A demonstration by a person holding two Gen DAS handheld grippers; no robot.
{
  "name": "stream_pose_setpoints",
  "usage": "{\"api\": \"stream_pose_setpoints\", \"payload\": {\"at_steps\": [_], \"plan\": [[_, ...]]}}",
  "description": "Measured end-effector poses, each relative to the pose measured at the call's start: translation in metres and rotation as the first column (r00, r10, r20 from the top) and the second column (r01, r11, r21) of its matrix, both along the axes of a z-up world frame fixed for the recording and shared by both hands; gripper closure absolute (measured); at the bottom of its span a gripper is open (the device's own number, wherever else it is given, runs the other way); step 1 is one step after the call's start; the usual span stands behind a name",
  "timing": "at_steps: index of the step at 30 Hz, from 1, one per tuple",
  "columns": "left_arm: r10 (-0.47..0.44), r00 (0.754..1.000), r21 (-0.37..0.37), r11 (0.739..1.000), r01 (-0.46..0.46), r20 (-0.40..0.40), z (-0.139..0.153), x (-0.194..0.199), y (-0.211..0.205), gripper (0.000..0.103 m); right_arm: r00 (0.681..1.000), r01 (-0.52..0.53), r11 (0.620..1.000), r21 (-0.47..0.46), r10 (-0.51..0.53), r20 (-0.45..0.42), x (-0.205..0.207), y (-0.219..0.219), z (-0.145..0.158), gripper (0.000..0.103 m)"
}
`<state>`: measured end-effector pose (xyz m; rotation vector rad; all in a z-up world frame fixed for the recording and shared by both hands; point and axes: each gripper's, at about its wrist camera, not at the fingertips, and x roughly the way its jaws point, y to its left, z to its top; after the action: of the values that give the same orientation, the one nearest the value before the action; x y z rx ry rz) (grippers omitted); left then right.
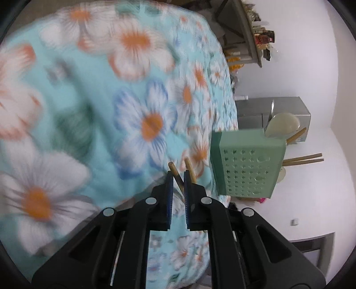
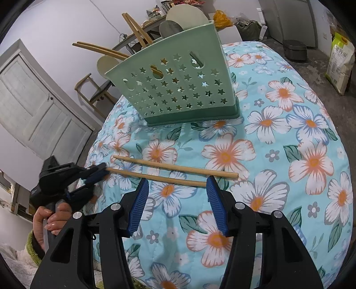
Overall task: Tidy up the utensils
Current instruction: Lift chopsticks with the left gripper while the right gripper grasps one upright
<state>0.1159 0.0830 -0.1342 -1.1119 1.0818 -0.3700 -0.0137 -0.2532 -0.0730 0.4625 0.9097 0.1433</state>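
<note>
Right now the left gripper point(image 2: 101, 170) is pinching the thin end of the nearer chopstick point(image 2: 155, 177), its fingers nearly together on the stick, while the far chopstick point(image 2: 175, 167) is lying free just beside it on the flowered cloth point(image 2: 289, 137). Both are resting in front of the green holder point(image 2: 178, 89), which is standing further back on the table. The right gripper point(image 2: 176, 200) is hovering low over the thick end of the held stick with its fingers standing apart, gripping nothing.

Risks, as I judge them: the hold is sitting at the very tip, so the long free end is likely to swing or pivot as the stick rises, and it could slip out. The swinging end could also be knocking the loose chopstick off its place or bumping a finger of the right gripper. The left wrist view is blurring, so aiming at the holder's mouth may be uncertain, and sticks already inside are crowding it.

Counting: two chopsticks on the cloth; one holder; inside it, two pairs of chopsticks point(image 2: 100, 50) leaning out, so four, plus at least three pale round-ended utensils point(image 2: 184, 14), though the exact number is hard to tell.
</note>
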Motion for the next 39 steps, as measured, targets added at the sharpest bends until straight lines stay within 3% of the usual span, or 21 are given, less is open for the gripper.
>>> {"api": "stream_pose_setpoints", "payload": {"at_steps": [2,3,4,6,10,14,22,30,35,39], "plan": [[-0.007,1.000,-0.038,0.999,0.006,-0.030,-0.003,0.001,0.006,0.096,1.000,-0.001,1.000,0.005,0.001,-0.006,0.001,0.000,-0.002,0.050],[-0.007,0.998,-0.073,0.997,0.003,-0.054,-0.006,0.002,0.008,0.090,1.000,-0.002,1.000,0.007,0.003,-0.008,0.001,0.000,-0.003,0.050],[-0.008,0.997,-0.123,0.992,-0.002,-0.080,-0.010,0.002,0.009,0.077,1.000,-0.006,1.000,0.008,0.006,-0.010,0.002,0.001,-0.003,0.050],[-0.009,0.994,-0.176,0.984,-0.010,-0.106,-0.013,0.001,0.007,0.067,1.000,-0.010,1.000,0.007,0.010,-0.007,0.003,0.002,-0.003,0.050],[-0.019,0.990,-0.181,0.983,-0.006,-0.137,-0.013,0.004,-0.004,0.062,1.000,-0.012,1.000,0.008,0.012,-0.002,0.003,0.003,-0.002,0.050],[0.002,0.983,-0.191,0.981,-0.037,-0.182,-0.020,0.009,-0.014,0.066,1.000,-0.009,1.000,0.018,0.009,-0.014,0.003,0.002,-0.006,0.050],[0.034,0.979,-0.195,0.978,-0.074,-0.202,-0.035,0.009,-0.020,0.095,1.000,-0.009,1.000,0.019,0.010,-0.023,0.003,0.004,-0.008,0.050],[0.001,0.995,-0.193,0.981,-0.021,-0.100,-0.026,0.001,-0.017,0.097,1.000,0.013,1.000,0.005,-0.013,-0.019,0.001,-0.002,-0.004,0.050],[-0.008,1.000,-0.124,0.992,0.011,0.028,0.005,0.001,-0.008,0.098,1.000,0.012,1.000,-0.019,-0.012,-0.006,0.001,0.001,0.001,0.050],[-0.016,0.988,-0.060,0.998,0.025,0.152,0.040,0.003,0.002,0.099,1.000,-0.004,1.000,-0.030,0.004,0.002,0.004,0.008,0.003,0.050]]}}
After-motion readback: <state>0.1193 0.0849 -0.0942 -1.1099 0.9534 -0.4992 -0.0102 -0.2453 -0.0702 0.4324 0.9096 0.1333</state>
